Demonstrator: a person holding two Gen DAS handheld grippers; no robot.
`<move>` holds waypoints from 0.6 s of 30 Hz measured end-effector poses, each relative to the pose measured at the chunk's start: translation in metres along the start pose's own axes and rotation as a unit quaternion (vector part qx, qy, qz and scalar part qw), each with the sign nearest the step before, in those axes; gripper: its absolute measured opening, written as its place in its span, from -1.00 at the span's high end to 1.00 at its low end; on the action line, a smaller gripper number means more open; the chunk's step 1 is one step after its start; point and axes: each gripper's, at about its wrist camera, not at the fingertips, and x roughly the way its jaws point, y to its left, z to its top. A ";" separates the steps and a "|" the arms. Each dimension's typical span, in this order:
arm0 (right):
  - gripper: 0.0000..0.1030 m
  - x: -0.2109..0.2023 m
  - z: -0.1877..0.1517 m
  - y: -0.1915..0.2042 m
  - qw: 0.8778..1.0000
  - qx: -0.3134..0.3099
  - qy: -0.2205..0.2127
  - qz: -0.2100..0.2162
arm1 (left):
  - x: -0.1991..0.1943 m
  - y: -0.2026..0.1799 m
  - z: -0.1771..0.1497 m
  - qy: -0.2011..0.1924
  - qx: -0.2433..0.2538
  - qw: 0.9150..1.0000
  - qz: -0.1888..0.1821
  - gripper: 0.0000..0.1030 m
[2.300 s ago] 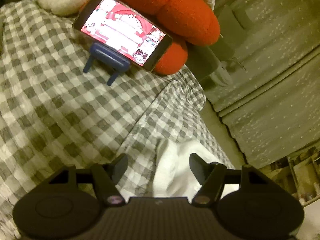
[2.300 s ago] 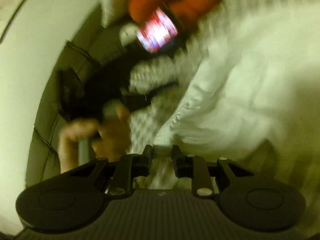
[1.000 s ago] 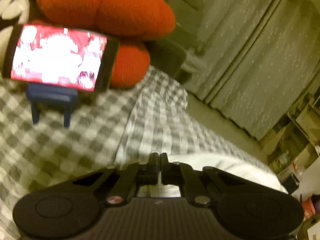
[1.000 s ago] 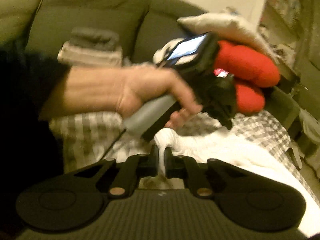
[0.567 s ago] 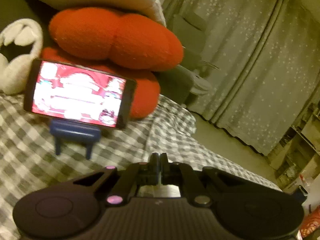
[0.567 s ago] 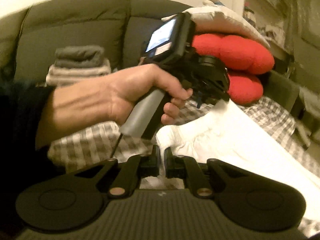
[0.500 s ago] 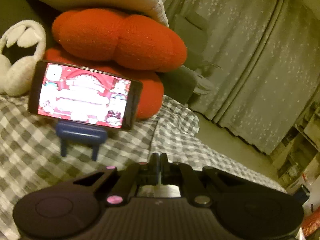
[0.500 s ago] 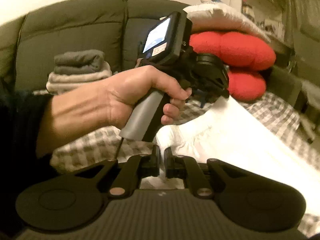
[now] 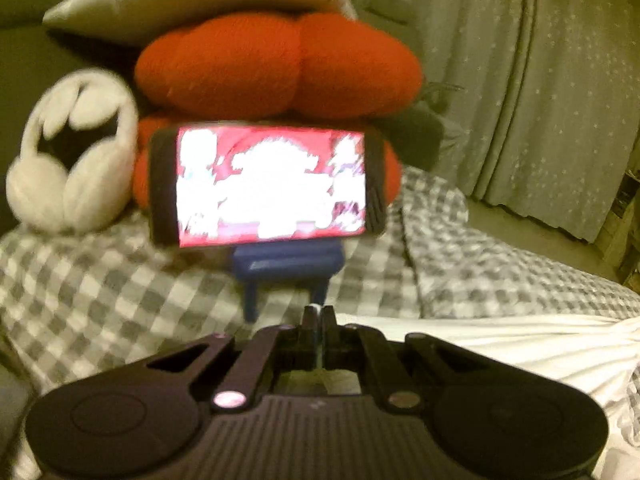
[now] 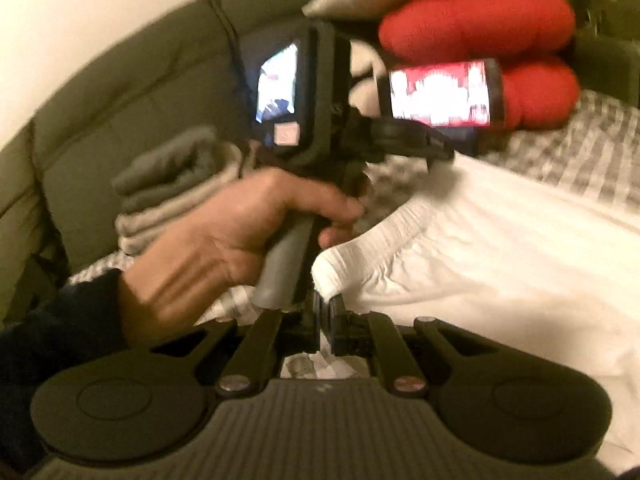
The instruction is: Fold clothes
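Note:
A white garment [image 10: 500, 240] with a ribbed elastic waistband is held stretched above a grey checked blanket [image 9: 100, 292]. My right gripper [image 10: 325, 304] is shut on one waistband corner. My left gripper [image 9: 319, 314] is shut on the other edge of the white garment [image 9: 520, 352], which trails off to its right. In the right wrist view my left gripper [image 10: 436, 152] shows in the person's hand, pinching the cloth's far corner.
A phone [image 9: 268, 184] with a lit red screen stands on a blue stand [image 9: 288, 268] straight ahead. Behind it are red cushions [image 9: 276, 64], a grey pillow and a white plush [image 9: 72, 152]. Folded grey clothes [image 10: 172, 188] are stacked on the sofa. Curtains [image 9: 540, 92] hang at right.
Both grippers, shut on the garment, have swung round to face the phone and cushions. The garment has spread wider between them. Earlier the left gripper was open over the cloth.

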 end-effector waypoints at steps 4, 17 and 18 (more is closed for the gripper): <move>0.80 0.021 -0.008 -0.003 1.000 -0.007 0.025 -0.006 | 0.006 0.001 -0.002 0.017 0.000 1.000 0.001 0.90; 0.07 -0.034 -0.008 -0.024 0.998 -0.010 0.014 0.053 | -0.043 0.016 -0.006 0.017 -0.068 0.997 0.011 0.81; 0.07 -0.040 -0.007 -0.025 0.999 -0.017 0.010 0.041 | -0.046 0.011 -0.007 0.021 -0.069 0.997 0.009 0.80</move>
